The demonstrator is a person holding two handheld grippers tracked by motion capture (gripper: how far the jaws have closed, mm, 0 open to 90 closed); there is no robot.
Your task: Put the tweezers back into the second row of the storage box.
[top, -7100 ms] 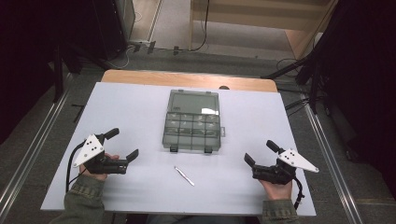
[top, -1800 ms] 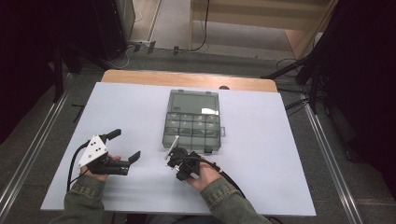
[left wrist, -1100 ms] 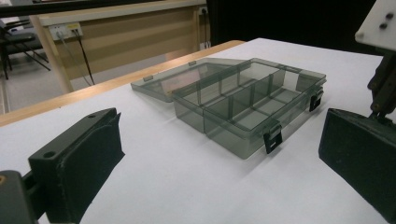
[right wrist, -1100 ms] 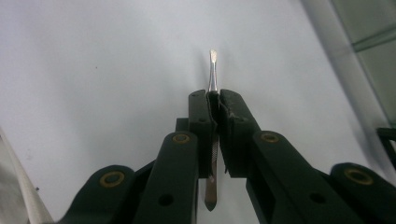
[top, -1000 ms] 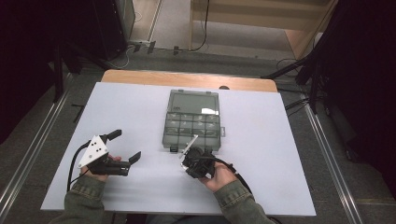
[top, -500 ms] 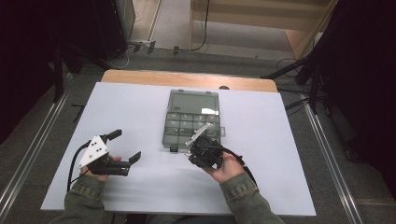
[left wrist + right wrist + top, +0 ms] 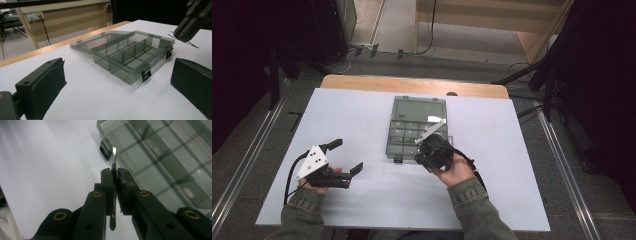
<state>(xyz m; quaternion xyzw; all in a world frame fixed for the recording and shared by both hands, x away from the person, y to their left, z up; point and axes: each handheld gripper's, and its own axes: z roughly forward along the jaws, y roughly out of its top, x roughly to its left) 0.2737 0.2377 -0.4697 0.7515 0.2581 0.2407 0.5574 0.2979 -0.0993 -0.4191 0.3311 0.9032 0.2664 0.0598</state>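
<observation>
Right gripper (image 7: 115, 178) has gone from the table's right edge to the clear compartment box's (image 7: 414, 127) front edge, clamped on the thin metal tool (image 7: 114, 157) picked off the table; left gripper (image 7: 346, 157) stays wide open, empty.

Right gripper (image 7: 428, 149) no longer rests at the right side of the table (image 7: 362, 105), where it sits with jaws apart in the earliest picture — it now hangs over the front edge of the compartment box (image 7: 414, 131), jaws clamped on the thin metal tool (image 7: 113, 167). That tool is gone from its first spot on the bare table in front of the box; it now stands up between the pads, tip over the box's near compartments. Over the last two seconds the right hand (image 7: 454, 167) travels from the tool's old spot toward the box — away from the person and slightly rightward — and lifts.
</observation>
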